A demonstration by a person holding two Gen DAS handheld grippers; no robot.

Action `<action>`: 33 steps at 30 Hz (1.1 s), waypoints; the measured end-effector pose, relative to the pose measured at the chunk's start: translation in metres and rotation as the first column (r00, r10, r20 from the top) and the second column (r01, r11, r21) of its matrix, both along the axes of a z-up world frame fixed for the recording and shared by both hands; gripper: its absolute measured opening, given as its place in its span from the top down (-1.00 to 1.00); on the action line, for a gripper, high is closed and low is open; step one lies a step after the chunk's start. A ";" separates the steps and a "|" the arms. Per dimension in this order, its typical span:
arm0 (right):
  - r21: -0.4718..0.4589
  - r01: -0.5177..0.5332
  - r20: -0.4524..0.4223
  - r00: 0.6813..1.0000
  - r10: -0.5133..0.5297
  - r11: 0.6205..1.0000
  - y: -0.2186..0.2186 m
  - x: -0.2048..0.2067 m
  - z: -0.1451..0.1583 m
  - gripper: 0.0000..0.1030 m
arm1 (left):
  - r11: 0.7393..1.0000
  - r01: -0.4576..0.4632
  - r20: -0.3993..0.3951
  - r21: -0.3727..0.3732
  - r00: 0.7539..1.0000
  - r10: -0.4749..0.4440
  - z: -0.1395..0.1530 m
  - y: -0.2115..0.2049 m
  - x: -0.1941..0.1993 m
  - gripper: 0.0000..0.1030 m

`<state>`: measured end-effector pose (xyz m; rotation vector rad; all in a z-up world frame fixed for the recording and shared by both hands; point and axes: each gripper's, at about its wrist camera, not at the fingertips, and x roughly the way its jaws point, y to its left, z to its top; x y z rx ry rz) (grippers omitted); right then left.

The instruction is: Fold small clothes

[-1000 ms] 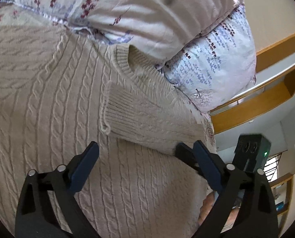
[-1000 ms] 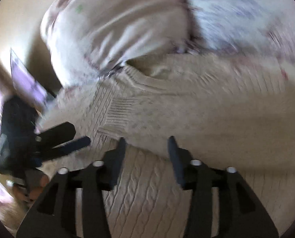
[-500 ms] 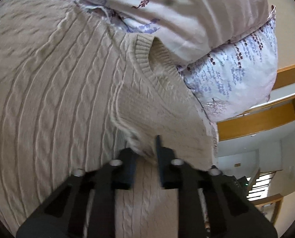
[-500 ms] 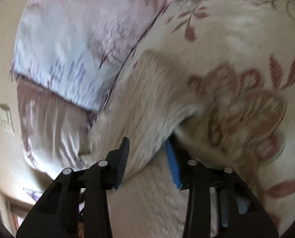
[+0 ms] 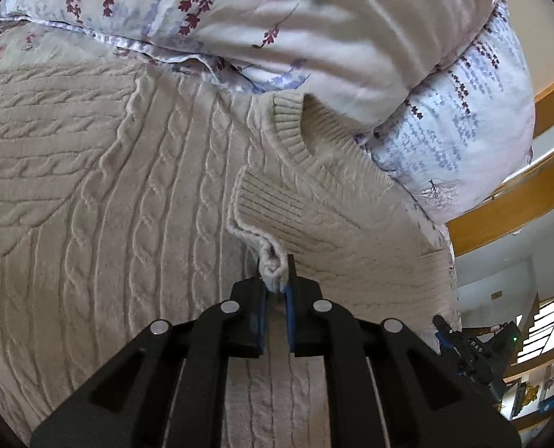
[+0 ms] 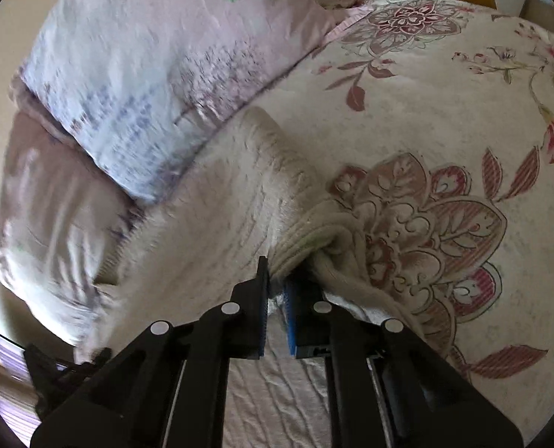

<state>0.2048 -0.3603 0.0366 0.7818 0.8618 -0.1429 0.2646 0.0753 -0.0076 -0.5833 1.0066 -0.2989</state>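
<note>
In the left wrist view, a cream cable-knit sweater (image 5: pixel 120 201) lies spread over the bed, its ribbed collar (image 5: pixel 290 130) up against two floral pillows (image 5: pixel 314 26). One sleeve is folded across the body, and its ribbed cuff (image 5: pixel 265 216) points toward the camera. The left gripper (image 5: pixel 275 283) has its jaws closed on the bunched corner of that cuff; they have just eased a shade wider, with the knit pinched between the blue pads. The other gripper's black body shows at the lower right edge. In the right wrist view, somewhat blurred, the sweater's edge runs beside a flowered bedspread (image 6: pixel 444 156), with the pillows to the upper left. The right gripper (image 6: pixel 277 291) has just been closing, and its jaws now clamp a gathered fold of the sweater's edge (image 6: pixel 306 239).
</note>
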 end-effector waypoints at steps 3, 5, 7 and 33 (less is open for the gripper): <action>-0.074 -0.006 -0.011 1.000 0.005 0.997 0.007 -0.002 0.008 0.56 | 1.000 0.000 0.008 -0.007 1.000 0.000 0.008 0.009 -0.010 0.45; -0.110 -0.004 -0.004 1.000 0.004 0.994 0.010 -0.010 0.015 0.20 | 0.999 -0.001 0.034 -0.037 0.999 0.002 0.015 0.024 -0.024 0.15; -0.104 -0.017 0.022 1.000 0.019 0.994 0.013 -0.021 0.020 -0.12 | 0.997 -0.022 0.076 -0.076 0.997 0.028 0.023 0.052 -0.046 -0.02; -0.066 -0.311 0.134 0.939 0.318 0.948 0.068 -0.030 0.021 -0.27 | 0.614 -0.714 -0.129 -0.337 0.681 0.721 -0.024 0.314 -0.138 0.65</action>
